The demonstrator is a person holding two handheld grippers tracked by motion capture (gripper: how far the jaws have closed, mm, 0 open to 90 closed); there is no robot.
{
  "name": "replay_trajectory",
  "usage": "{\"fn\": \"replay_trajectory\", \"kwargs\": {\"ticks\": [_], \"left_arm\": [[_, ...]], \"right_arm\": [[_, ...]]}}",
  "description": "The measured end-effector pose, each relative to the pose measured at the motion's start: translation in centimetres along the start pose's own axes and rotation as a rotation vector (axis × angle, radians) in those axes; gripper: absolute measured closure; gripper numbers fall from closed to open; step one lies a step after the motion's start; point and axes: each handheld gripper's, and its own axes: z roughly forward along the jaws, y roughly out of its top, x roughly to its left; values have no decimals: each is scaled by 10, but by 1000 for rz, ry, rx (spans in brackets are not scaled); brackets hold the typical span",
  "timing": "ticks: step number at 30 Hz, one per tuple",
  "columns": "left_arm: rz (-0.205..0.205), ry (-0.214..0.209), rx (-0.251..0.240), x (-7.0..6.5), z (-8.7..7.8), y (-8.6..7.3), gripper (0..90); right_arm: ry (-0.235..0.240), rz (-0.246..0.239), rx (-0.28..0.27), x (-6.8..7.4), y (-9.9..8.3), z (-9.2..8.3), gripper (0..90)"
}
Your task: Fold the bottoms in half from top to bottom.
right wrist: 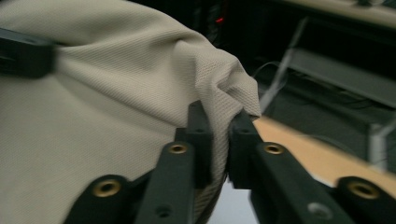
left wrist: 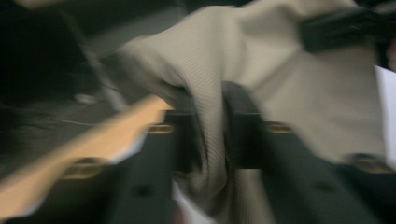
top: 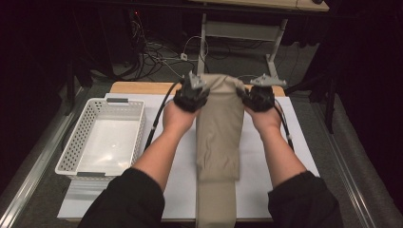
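A long beige cloth (top: 218, 137) runs down the middle of the white-covered table (top: 266, 156), its far end lifted off the surface. My left gripper (top: 191, 93) is shut on the far left corner of the cloth (left wrist: 212, 135), the fabric bunched between its black jaws. My right gripper (top: 261, 95) is shut on the far right corner of the cloth (right wrist: 219, 126), a fold pinched between its two jaws. Both grippers hang above the table's far edge, held by the person's hands, with the cloth stretched between them. The near end lies flat and reaches the front edge.
A white perforated basket (top: 83, 137) stands empty on the left of the table. Beyond the wooden far edge (top: 138, 87) are cables on the floor and a table frame (top: 204, 42). Dark surroundings flank both sides.
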Motion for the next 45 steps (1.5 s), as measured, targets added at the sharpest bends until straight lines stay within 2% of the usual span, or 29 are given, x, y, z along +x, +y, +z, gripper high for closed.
{"fn": "replay_trajectory", "kwargs": {"ticks": [1, 2, 3, 4, 6, 7, 9, 10, 12, 15, 17, 19, 22, 23, 25, 28, 31, 33, 35, 36, 40, 42, 45], "left_arm": [[-27, 22, 17, 4, 1, 4, 465], [-78, 10, 22, 11, 1, 4, 434], [-86, -10, 10, 16, 0, 0, 418], [-109, -19, 18, 14, -2, -7, 416], [-80, -36, 19, 10, -3, -23, 397], [-79, -61, 37, 6, -4, -37, 368], [-70, -111, 39, 0, -7, -61, 367], [-77, -120, 63, -6, -12, -73, 366], [-71, -152, 70, -18, -22, -97, 366], [-45, -200, 82, -37, -38, -129, 366], [-27, -227, 80, -48, -47, -145, 366], [-19, -272, 82, -62, -60, -164, 366], [18, -325, 113, -79, -78, -187, 367], [19, -346, 113, -84, -84, -194, 367], [13, -379, 126, -93, -94, -207, 367], [32, -388, 146, -104, -105, -220, 369], [21, -397, 178, -114, -111, -230, 389], [47, -404, 214, -121, -111, -232, 393], [86, -401, 228, -126, -110, -232, 433], [92, -403, 232, -127, -110, -231, 447], [88, -416, 252, -128, -107, -231, 493], [76, -426, 253, -128, -106, -231, 512], [77, -439, 250, -128, -106, -231, 570]], "right_arm": [[-11, 35, 4, -6, 6, 4, 487], [-15, 58, 14, -10, 8, 7, 418], [-19, 74, 20, -12, 7, 7, 407], [-13, 77, 20, -12, 3, 6, 399], [4, 79, 23, -10, -10, 1, 385], [4, 77, 27, -9, -16, -1, 378], [16, 94, 44, -6, -37, -10, 372], [22, 99, 49, -4, -47, -16, 372], [26, 99, 71, 3, -65, -28, 368], [42, 97, 86, 14, -91, -47, 369], [45, 89, 95, 23, -107, -61, 369], [53, 80, 103, 32, -122, -73, 368], [55, 46, 117, 47, -143, -91, 369], [69, 60, 114, 52, -150, -96, 371], [82, 56, 127, 60, -162, -106, 371], [105, 55, 125, 71, -176, -120, 372], [126, 34, 127, 84, -186, -131, 382], [158, 30, 132, 92, -191, -136, 406], [185, -3, 151, 101, -194, -137, 429], [200, -16, 159, 105, -195, -136, 447], [259, -25, 181, 116, -195, -131, 508], [253, -58, 209, 124, -195, -126, 524], [280, -48, 227, 129, -194, -121, 546]]}}
